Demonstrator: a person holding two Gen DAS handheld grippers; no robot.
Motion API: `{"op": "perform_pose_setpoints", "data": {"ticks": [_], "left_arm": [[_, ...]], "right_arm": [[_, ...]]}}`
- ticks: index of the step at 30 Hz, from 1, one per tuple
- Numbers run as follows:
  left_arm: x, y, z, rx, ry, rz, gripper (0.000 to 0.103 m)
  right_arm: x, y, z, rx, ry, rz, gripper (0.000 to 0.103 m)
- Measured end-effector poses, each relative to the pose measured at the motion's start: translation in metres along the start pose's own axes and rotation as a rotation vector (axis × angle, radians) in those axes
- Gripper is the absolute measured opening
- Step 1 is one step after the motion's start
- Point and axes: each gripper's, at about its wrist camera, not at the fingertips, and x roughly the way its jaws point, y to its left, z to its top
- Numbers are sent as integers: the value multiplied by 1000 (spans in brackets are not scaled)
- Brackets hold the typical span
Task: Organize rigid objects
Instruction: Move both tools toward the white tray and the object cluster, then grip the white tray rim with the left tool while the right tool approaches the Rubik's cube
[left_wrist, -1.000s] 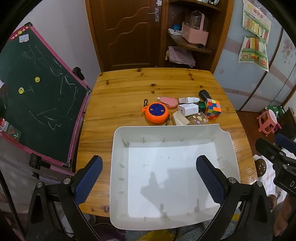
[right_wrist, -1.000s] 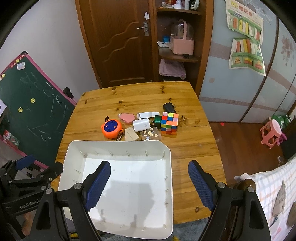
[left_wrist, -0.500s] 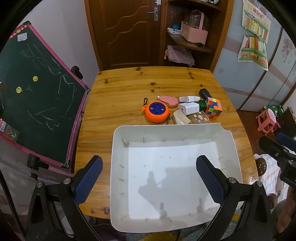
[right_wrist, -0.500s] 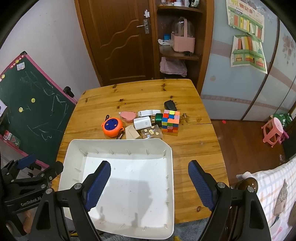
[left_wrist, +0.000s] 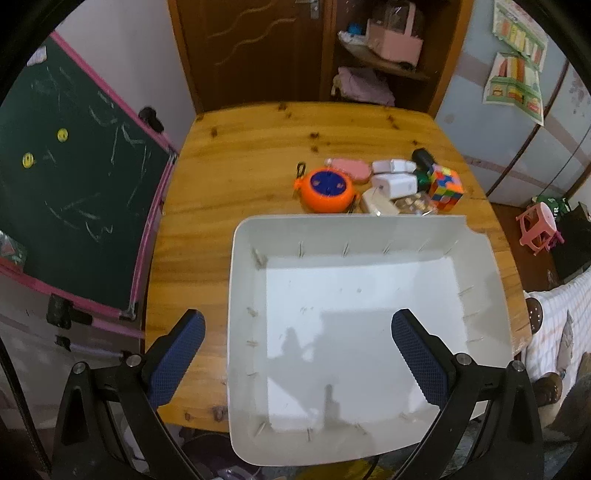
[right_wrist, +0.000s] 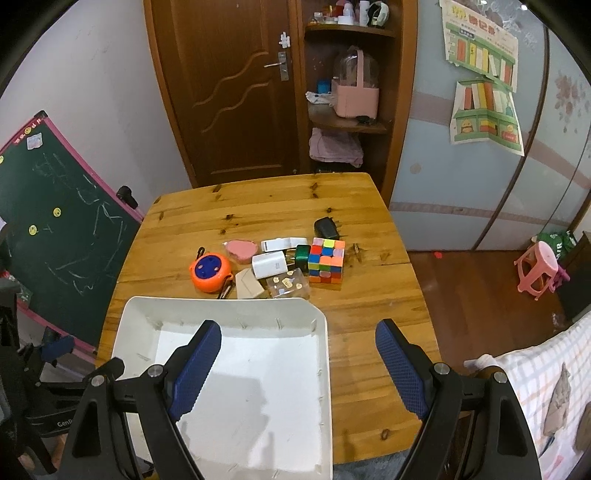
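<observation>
A white tray (left_wrist: 236, 280) (right_wrist: 323, 354) sits empty at the near edge of the wooden table. Beyond it lies a cluster: an orange round case (left_wrist: 326, 189) (right_wrist: 209, 272), a pink case (left_wrist: 349, 168) (right_wrist: 241, 249), white chargers (left_wrist: 393, 184) (right_wrist: 269, 265), a colour cube (left_wrist: 446, 182) (right_wrist: 326, 265), a black adapter (left_wrist: 423, 156) (right_wrist: 325, 228), a beige box (right_wrist: 247, 283) and a clear packet (right_wrist: 289, 286). My left gripper (left_wrist: 297, 356) is open and empty above the tray's near part. My right gripper (right_wrist: 299, 365) is open and empty over the tray's right rim.
A green chalkboard (left_wrist: 66, 206) (right_wrist: 59, 236) leans at the table's left side. A door and shelf stand behind the table. A pink stool (right_wrist: 539, 271) is on the floor at right, and a checked blanket (right_wrist: 532, 402) lies near the right.
Both grippers have shifted slightly: the tray sits a little lower and nearer in the views. The objects on the table have not moved.
</observation>
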Motion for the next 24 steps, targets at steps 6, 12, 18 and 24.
{"op": "perform_pose_setpoints", "data": {"ticks": [6,12,18,24], "left_arm": [[23,15,-8,-34,63,14,101],[35,21,-13,-61,104,-6,101],[36,21,-12,-54,93,-2,101],[44,19,-15,-28,110,15,101]], "right_arm": [[16,-10,5,21,33,9,86],[22,-17,12,37,27,-16,86],[24,-18,12,30,21,-17,86],[23,-16,18,-7,-16,-52,86]]}}
